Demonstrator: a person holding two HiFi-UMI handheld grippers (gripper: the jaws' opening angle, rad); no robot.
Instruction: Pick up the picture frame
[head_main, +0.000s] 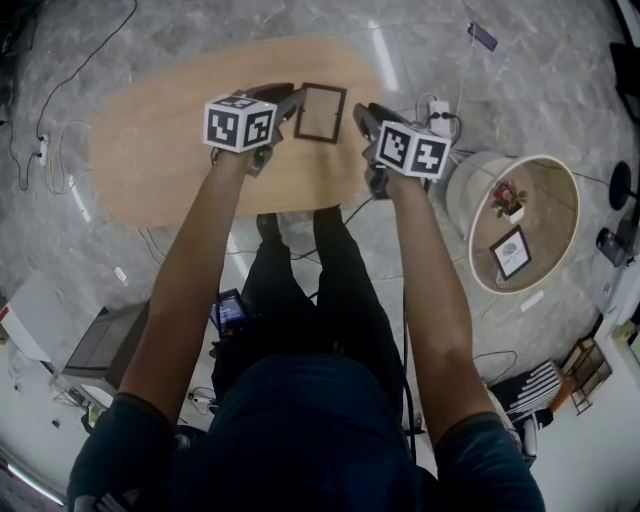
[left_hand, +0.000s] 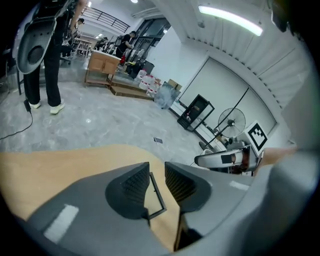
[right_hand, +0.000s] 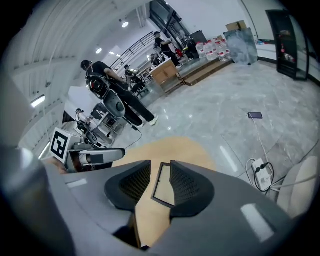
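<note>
A dark-rimmed picture frame (head_main: 320, 112) with a clear pane looks to lie flat on the oval wooden table (head_main: 160, 140), near its right end. My left gripper (head_main: 290, 103) is at the frame's left edge and my right gripper (head_main: 362, 117) is at its right edge. In the left gripper view the jaws (left_hand: 157, 180) stand a narrow gap apart, and a thin rail and corner of the frame (left_hand: 159, 197) show through that gap. The right gripper view is similar: its jaws (right_hand: 160, 180) are slightly apart with the frame (right_hand: 162, 186) seen between them. Neither pair visibly pinches the rail.
A round white side table (head_main: 575, 215) stands to the right, carrying a small framed picture (head_main: 511, 252) and a flower pot (head_main: 510, 197). A power strip (head_main: 438, 112) and cables lie on the marble floor by the table. People and chairs are far behind.
</note>
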